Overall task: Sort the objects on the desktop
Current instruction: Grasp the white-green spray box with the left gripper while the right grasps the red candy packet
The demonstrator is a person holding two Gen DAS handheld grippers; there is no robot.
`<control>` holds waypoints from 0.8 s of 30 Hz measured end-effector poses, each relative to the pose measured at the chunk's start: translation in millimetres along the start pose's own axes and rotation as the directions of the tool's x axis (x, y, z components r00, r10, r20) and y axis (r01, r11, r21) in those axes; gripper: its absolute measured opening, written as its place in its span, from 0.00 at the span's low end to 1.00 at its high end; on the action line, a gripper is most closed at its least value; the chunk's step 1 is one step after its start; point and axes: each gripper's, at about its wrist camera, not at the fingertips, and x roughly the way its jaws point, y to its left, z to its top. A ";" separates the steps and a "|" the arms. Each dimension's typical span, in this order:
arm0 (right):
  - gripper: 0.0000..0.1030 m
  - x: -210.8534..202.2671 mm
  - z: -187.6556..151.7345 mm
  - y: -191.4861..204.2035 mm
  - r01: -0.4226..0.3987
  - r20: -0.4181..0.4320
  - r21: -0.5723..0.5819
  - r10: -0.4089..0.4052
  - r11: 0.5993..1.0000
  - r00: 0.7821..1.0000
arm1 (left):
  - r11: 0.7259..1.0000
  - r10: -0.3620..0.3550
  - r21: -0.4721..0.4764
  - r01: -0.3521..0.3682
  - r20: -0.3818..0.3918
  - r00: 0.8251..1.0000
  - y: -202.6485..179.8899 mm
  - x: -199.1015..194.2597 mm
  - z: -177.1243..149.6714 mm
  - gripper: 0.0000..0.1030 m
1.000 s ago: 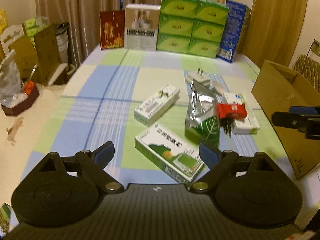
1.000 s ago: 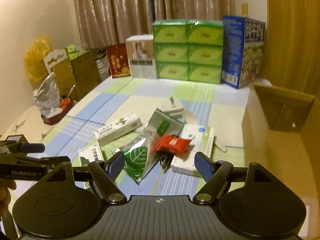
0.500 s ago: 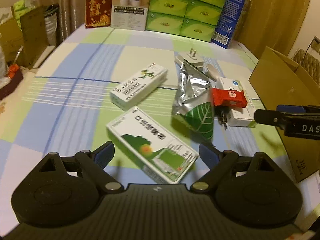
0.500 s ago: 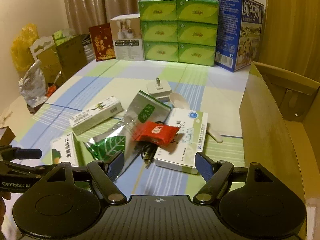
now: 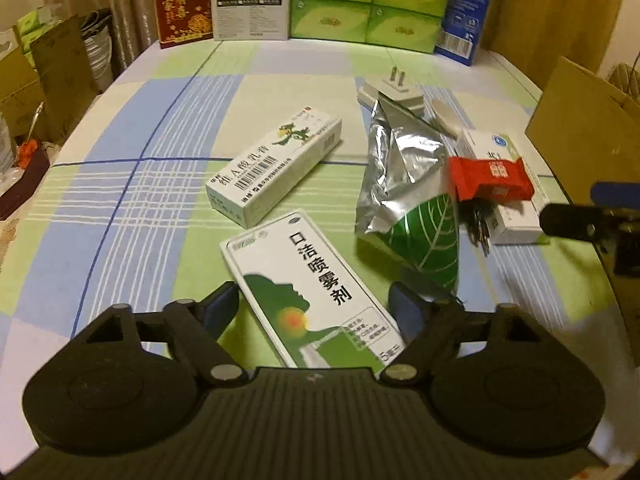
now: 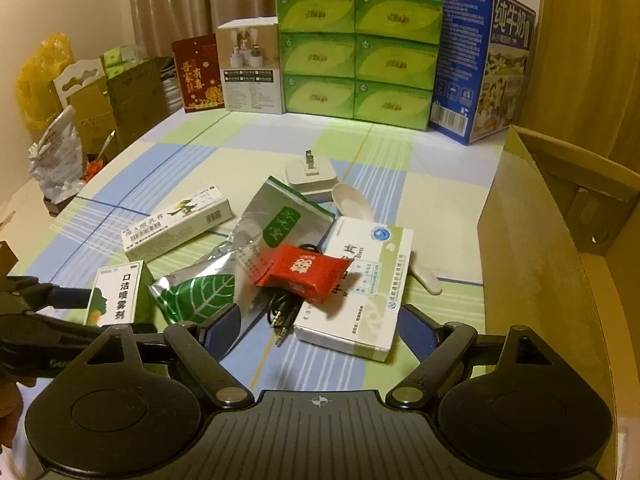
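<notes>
A green and white spray box [image 5: 308, 292] lies flat between the fingers of my open left gripper [image 5: 314, 310]. Beyond it lie a long white ointment box [image 5: 276, 170] and a silver foil pouch [image 5: 404, 188] with a green leaf. A red packet [image 6: 304, 268] rests on a white tablet box [image 6: 360, 280], over a black cable plug [image 6: 282, 314]. My right gripper [image 6: 320, 326] hangs open just in front of that pile, with the cable plug and the box's near corner between its fingers. A white plug adapter [image 6: 310, 174] and a white spoon [image 6: 352, 204] lie farther back.
An open cardboard box [image 6: 532, 248] stands at the right of the checked tablecloth [image 5: 160, 128]. Green tissue boxes [image 6: 356, 48], a blue milk carton [image 6: 476, 68], a white box and a red card line the far edge. Bags and cartons stand off the left side.
Both grippers have moved forward and down towards the objects. The spray box now lies between the left fingers, and the red packet pile is closer to the right gripper.
</notes>
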 end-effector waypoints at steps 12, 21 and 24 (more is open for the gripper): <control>0.81 12.4 6.5 -13.1 -0.037 -0.022 0.099 0.040 0.994 0.999 | 1.000 -0.021 0.002 0.021 0.011 1.000 9.1 -9.9 0.7 0.49; 0.81 24.9 15.4 -4.8 -0.044 -0.013 0.028 0.044 0.999 0.999 | 0.999 -0.043 0.000 0.043 0.071 0.997 10.2 -21.4 18.6 0.49; 0.80 34.5 19.5 -6.8 -0.042 -0.016 0.041 0.043 0.998 0.999 | 0.999 -0.048 0.002 0.048 0.083 0.995 9.9 -18.3 28.3 0.49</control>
